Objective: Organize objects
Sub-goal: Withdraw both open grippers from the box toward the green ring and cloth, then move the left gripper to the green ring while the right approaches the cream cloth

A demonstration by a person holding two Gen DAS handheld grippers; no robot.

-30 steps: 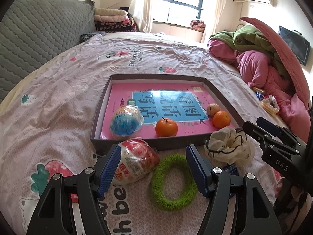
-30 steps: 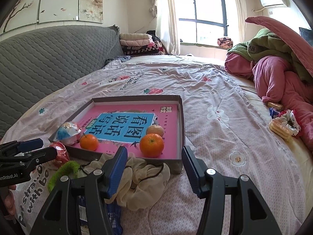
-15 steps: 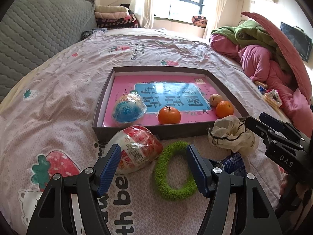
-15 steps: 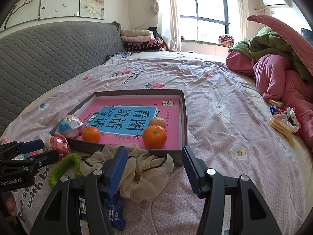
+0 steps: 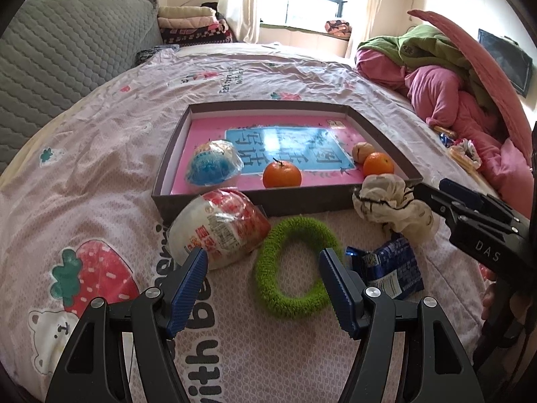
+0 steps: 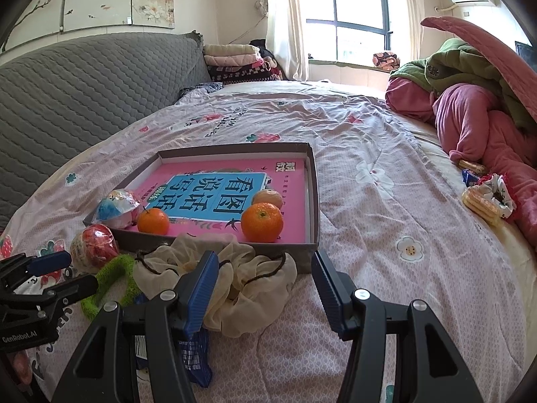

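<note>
Both views now sit a little farther back from the box (image 5: 285, 201), though nothing on the bed has shifted. Left hand-held gripper (image 5: 261, 268) gapes empty over the green ring (image 5: 292, 299); right hand-held gripper (image 6: 261, 272) hangs open above the scrunchie (image 6: 235, 285). Two oranges (image 6: 261, 221) and a blue packet (image 5: 213, 164) are boxed; ring, scrunchie, red packet (image 5: 218, 228) and wrapper (image 5: 389, 265) remain outside.
</note>
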